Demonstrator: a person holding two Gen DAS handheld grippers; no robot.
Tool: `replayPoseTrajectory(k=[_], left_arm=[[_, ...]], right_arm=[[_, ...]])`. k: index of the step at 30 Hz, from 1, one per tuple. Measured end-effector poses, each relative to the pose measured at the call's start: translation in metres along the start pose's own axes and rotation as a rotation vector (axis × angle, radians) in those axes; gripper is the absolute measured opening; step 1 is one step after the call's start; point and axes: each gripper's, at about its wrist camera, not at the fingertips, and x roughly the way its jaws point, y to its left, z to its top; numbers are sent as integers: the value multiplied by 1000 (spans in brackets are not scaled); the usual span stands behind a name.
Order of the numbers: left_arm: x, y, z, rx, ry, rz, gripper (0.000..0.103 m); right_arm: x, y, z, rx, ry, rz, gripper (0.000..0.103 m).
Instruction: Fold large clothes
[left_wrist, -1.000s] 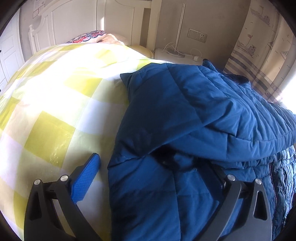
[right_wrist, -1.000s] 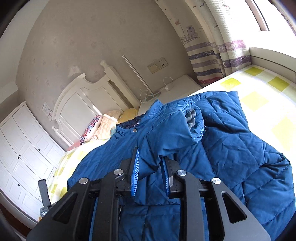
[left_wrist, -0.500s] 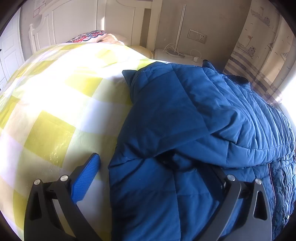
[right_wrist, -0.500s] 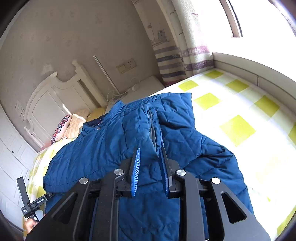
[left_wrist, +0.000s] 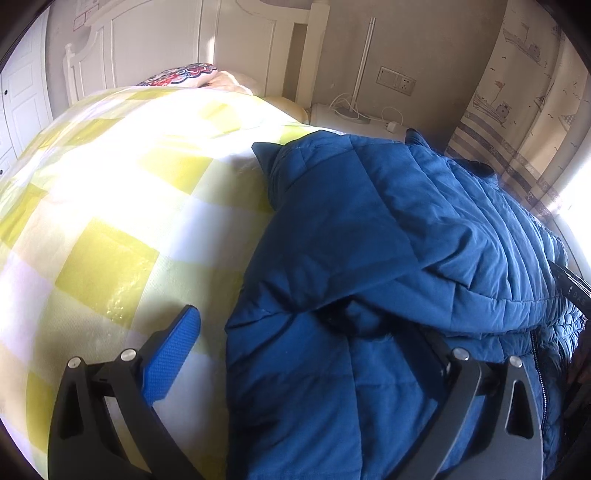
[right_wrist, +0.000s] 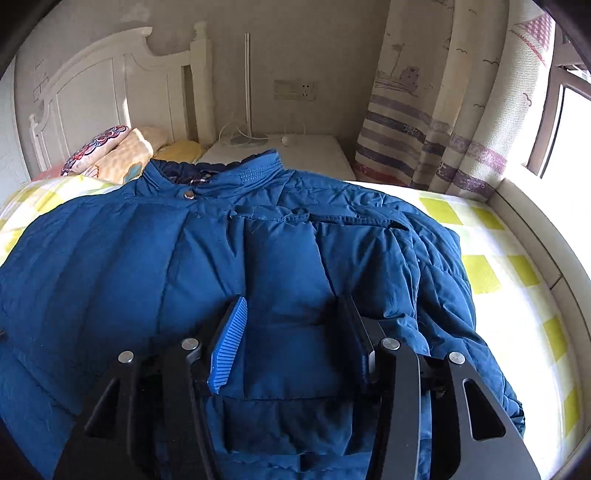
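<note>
1. The blue padded jacket (right_wrist: 280, 258) lies spread on the yellow-checked bedspread (left_wrist: 122, 206), filling the middle of the right wrist frame, collar (right_wrist: 236, 171) toward the top.
2. The right gripper (right_wrist: 295, 332) sits low in the centre of the frame, jaws parted, with a folded panel of jacket between the blue pads but not pinched.
3. In the left wrist frame, the left gripper (left_wrist: 306, 343) stands wide open at the bottom; its right finger is tucked under a jacket fold.
4. A white headboard (right_wrist: 107, 96) and striped curtain (right_wrist: 424, 136) cross the top.
</note>
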Motion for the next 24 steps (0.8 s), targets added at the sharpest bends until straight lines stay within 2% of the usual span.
replayPoseTrajectory(k=[1,3,4,5,8,11,14,17,20,24], left_arm=[[-14,-1,-3,5,-64,33,101],[-53,-8,-12,26,-259,115,100],[-69,-15,-13,35,-328,116,100],[-79,-21,-10,41,-357,83,100],[-82,-46,21,60,-315,-1,100],[-57,-77,58,133,-254,7,101],[-6,-99,83,184,-131,25,101],[54,-103,73,225,-17,46,101],[63,-101,57,248,-48,63,101],[67,-102,56,252,-35,70,101]], right_arm=[[1,0,0,5,3,7,45],[2,-1,0,12,10,17,45],[4,0,1,9,16,17,46],[5,1,2,3,20,12,46],[6,7,2,-23,25,-12,49],[6,6,2,-12,24,-3,50],[6,0,2,15,23,28,50],[5,-3,1,32,18,52,50],[3,-2,1,35,11,59,50],[5,-1,1,21,9,92,62]])
